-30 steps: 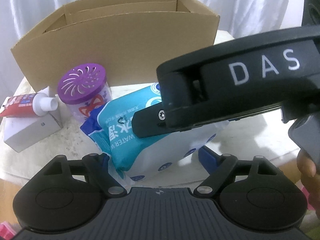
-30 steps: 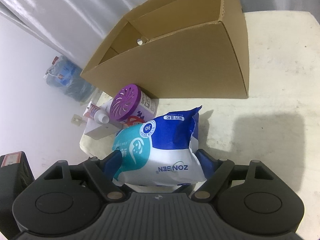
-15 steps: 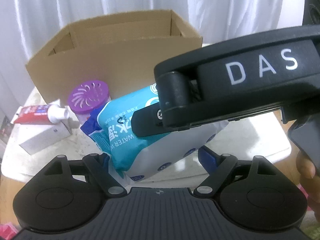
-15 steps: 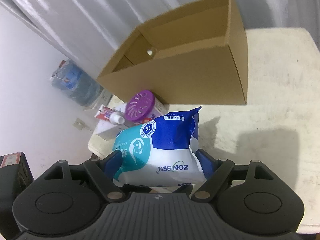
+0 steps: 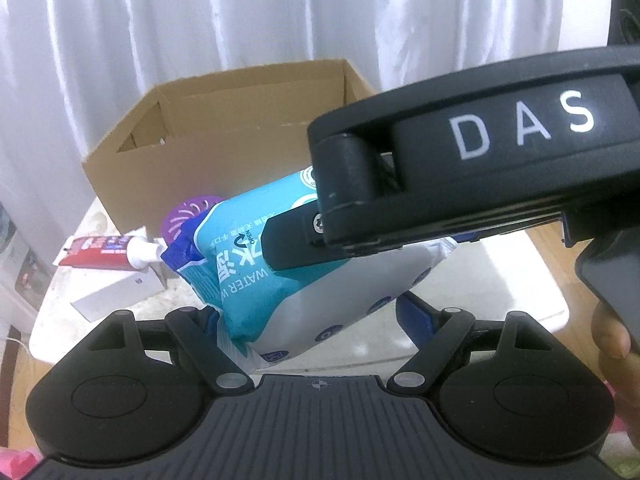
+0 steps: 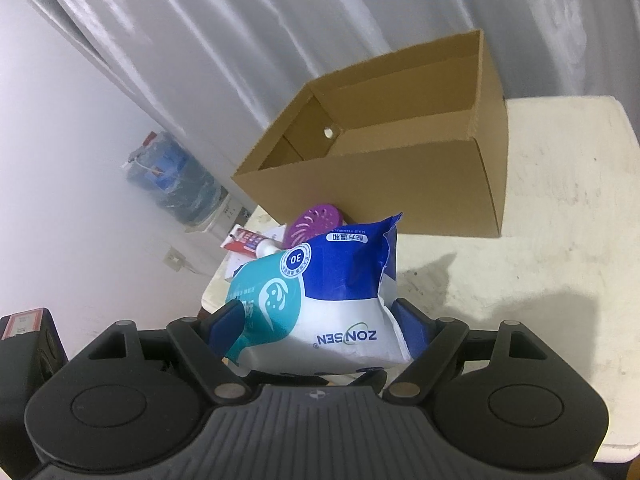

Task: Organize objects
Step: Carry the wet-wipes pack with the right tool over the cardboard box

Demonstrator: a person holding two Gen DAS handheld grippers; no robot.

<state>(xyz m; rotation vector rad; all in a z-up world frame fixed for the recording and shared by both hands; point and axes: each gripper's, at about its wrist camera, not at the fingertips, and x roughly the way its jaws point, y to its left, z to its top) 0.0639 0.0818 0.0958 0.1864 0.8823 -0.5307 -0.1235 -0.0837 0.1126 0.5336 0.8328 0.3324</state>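
A blue, teal and white pack of wet wipes (image 5: 280, 276) is held in the air above the table by both grippers. My left gripper (image 5: 316, 316) is shut on its lower end. My right gripper (image 6: 320, 324) is shut on it too, and its black body (image 5: 480, 168) crosses the left wrist view over the pack. The pack (image 6: 320, 296) fills the space between the right fingers. An open cardboard box (image 6: 400, 160) stands at the back of the white table (image 6: 560, 240), also seen in the left wrist view (image 5: 224, 152).
A purple-lidded air freshener (image 6: 316, 226), a red and white tube (image 5: 108, 252) and a small white box (image 5: 116, 292) sit in front of the cardboard box at the table's left. A water bottle (image 6: 176, 176) stands on the floor beyond.
Both grippers have risen with the wipes pack, so the table objects and box look lower and farther, and the box's inside now shows.
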